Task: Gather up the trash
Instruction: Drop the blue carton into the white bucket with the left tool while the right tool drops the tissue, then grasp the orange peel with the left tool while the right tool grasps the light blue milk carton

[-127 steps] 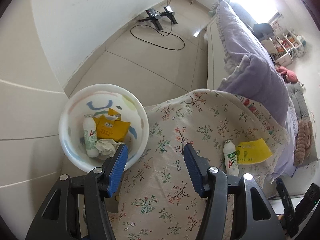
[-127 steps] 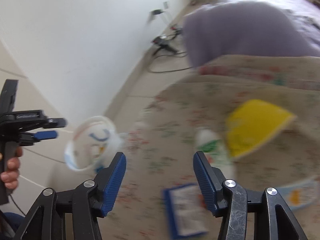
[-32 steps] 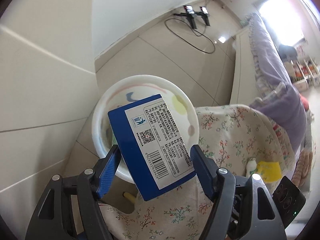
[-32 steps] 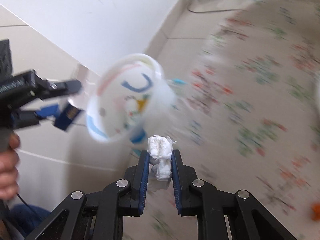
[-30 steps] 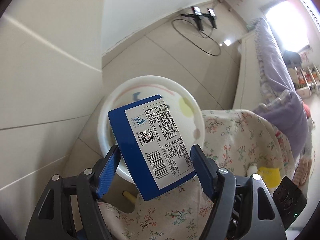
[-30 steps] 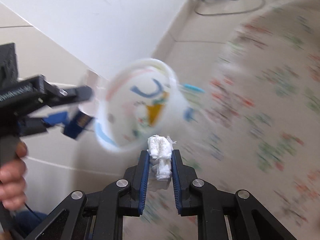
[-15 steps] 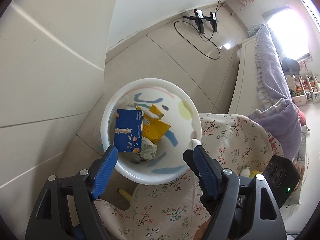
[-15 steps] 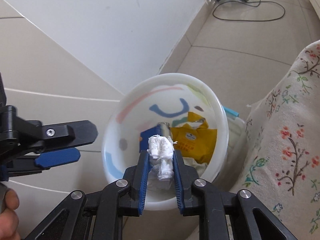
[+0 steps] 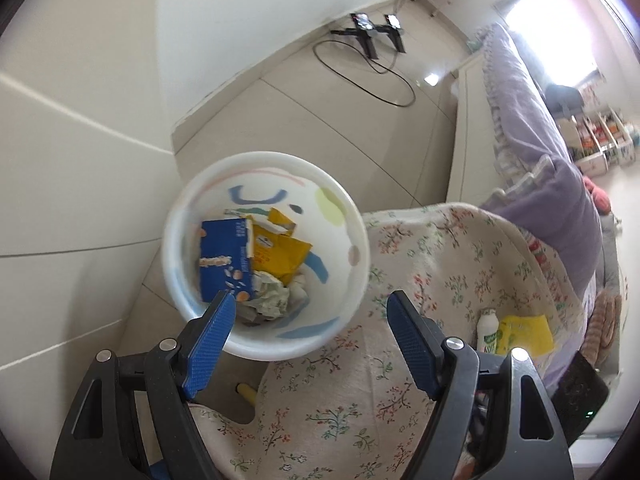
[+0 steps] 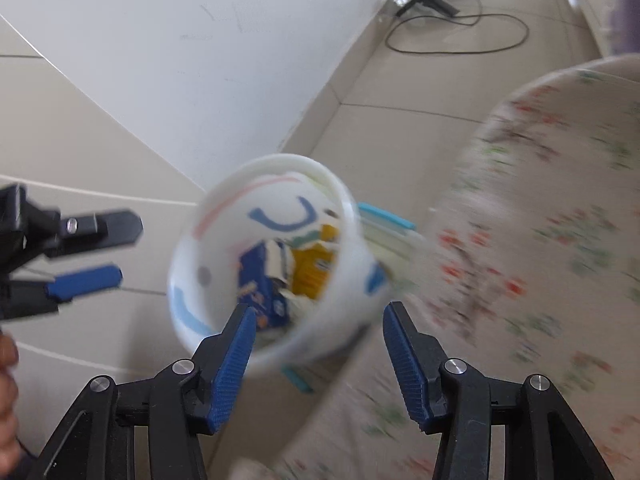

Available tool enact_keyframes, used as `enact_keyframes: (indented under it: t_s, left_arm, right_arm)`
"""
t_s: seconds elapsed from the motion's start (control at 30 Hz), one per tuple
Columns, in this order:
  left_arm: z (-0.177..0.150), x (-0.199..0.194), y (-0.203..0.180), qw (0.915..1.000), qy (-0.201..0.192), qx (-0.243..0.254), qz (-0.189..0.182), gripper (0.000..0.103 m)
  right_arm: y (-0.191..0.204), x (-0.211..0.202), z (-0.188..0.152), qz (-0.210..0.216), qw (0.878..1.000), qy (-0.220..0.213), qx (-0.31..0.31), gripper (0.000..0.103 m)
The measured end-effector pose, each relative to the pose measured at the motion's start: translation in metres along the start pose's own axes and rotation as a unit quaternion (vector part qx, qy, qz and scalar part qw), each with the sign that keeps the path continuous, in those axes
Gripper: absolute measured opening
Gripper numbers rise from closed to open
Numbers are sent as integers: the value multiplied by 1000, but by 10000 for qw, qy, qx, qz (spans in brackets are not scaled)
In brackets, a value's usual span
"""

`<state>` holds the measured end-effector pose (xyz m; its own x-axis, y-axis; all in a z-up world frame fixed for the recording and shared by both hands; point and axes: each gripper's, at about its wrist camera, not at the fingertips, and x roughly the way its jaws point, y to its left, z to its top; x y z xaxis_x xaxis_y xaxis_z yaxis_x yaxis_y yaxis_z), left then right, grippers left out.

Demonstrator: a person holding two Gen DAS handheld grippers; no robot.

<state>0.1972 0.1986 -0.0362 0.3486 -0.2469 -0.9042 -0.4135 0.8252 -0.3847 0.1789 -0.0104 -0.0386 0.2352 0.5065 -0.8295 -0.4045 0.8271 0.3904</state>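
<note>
You are holding both tools wide open and empty: the left tool (image 9: 308,312) and the right tool (image 10: 316,324) are each hovering over the white bin (image 9: 352,216) on the floor beside the tabletop (image 9: 440,264) with its floral cloth. Inside the bin are lying a blue carton (image 9: 224,260), a yellow wrapper (image 9: 280,252) and crumpled tissue (image 9: 272,298). Two pieces are waiting at the far right of the cloth: a small white bottle (image 9: 486,330) touching a yellow packet (image 9: 524,332). The bottle is probably light, stiff and smooth, so grip it across its middle. The packet is likely thin and floppy; pinch one free edge.
</note>
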Motion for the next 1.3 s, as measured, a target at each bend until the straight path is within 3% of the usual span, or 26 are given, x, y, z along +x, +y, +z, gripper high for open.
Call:
enact_keyframes:
  t_s: [0.23,0.4,0.53,0.73,0.87,0.97,1.0,1.1,1.13,1.17,1.3]
  left_arm:
    - [-28,10,-70,9967,33,804,-113,80]
    - [-69,29,-136,9841,70,1773,68,80]
    - [-113,50,-190,9665,184,2558,36,80]
    - [-178,78,-254,9298,341,3666,-19,80]
    - [-209,102,-279,9044,397,4243,207,80]
    - [-222,125,-288,8835,324,4624,674,79]
    - [-222,129,-287,8817,313,4648,747,75]
    - [-222,131,-284,8858,444,4581,589,40]
    - [-221,130,-284,8860,553,4575,526,23]
    - [-220,127,-284,8884,625,4528,421,18]
    - [-220,112,-277,8988,792,4310,-106,16]
  right_arm:
    - [-67,-97,-20,-603,9972,-259,360,62]
    - [-120,-152,-33,-1094,9897,-515,763,68]
    - [-178,-178,-55,-1165,9764,-733,1664,68]
    - [-237,-197,-81,-1125,9530,-700,2723,68]
    - [-254,-206,-91,-1298,9455,-650,2916,68]
    - [-267,-208,-98,-1307,9392,-577,3122,73]
    - [-270,-204,-102,-1322,9367,-536,3199,74]
    - [-280,-201,-112,-1389,9267,-401,3468,74]
    - [-284,-200,-117,-1352,9230,-354,3586,74]
    - [-289,-200,-120,-1335,9188,-318,3700,74]
    - [-297,-192,-131,-1463,9048,-178,3995,76]
